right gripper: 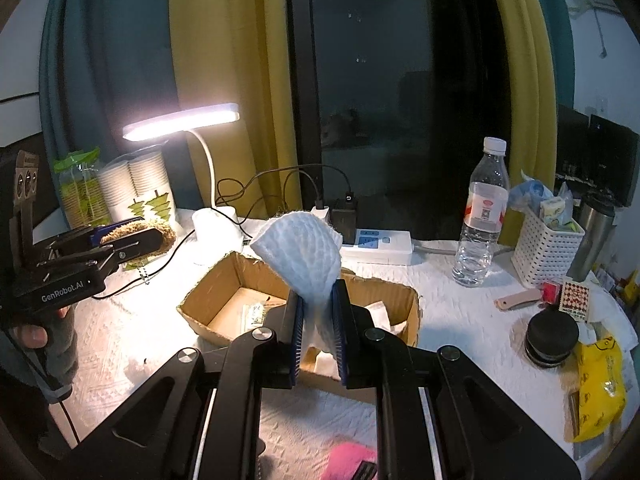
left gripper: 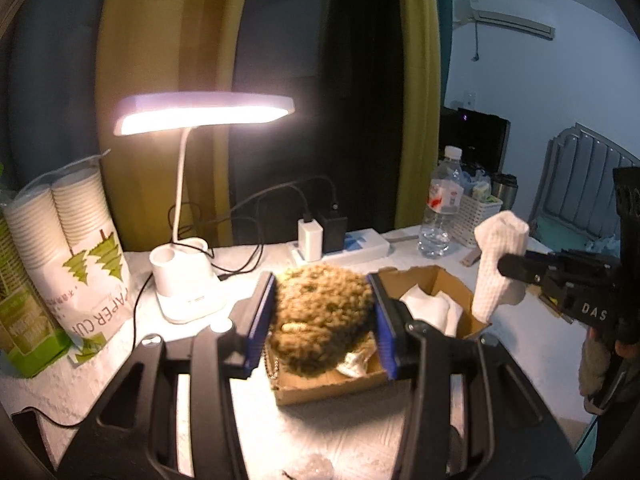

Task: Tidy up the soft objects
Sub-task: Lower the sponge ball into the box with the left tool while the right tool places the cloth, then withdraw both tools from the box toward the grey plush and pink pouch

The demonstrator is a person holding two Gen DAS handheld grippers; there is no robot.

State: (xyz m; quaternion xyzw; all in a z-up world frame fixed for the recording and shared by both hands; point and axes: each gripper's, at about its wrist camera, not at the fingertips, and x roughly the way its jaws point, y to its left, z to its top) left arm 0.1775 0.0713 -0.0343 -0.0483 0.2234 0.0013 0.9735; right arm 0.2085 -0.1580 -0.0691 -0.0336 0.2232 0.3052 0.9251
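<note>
Left gripper (left gripper: 322,312): fingers clamped on a fuzzy olive-brown plush item (left gripper: 320,316), which is held raised above the near-left corner of an open cardboard box (left gripper: 424,280); a thin bead chain (left gripper: 274,372) is seen hanging beneath the plush. Right gripper (right gripper: 318,320): fingers pressed narrowly on a white waffle-textured cloth (right gripper: 298,248), which is held upright and fanned out above the box; in the left wrist view the same cloth is seen gripped at mid-length, hanging over the box's right side. Box contents: white folded fabric (left gripper: 430,306) is lodged against the right wall, and a small printed packet (right gripper: 254,314) is laid on the floor. Surface: a table covered with white textured cloth (right gripper: 460,316). Also recorded: a lit white desk lamp (left gripper: 188,200) to the left of the box, a sleeve of paper cups (left gripper: 76,240) at far left, a power strip (right gripper: 378,246) behind the box, a water bottle (right gripper: 482,216), a white lattice basket (right gripper: 544,250) at right, a black round jar (right gripper: 552,338), a yellow bag (right gripper: 600,392), and a pink fuzzy item (right gripper: 348,460) at the near edge, partly hidden by the gripper
</note>
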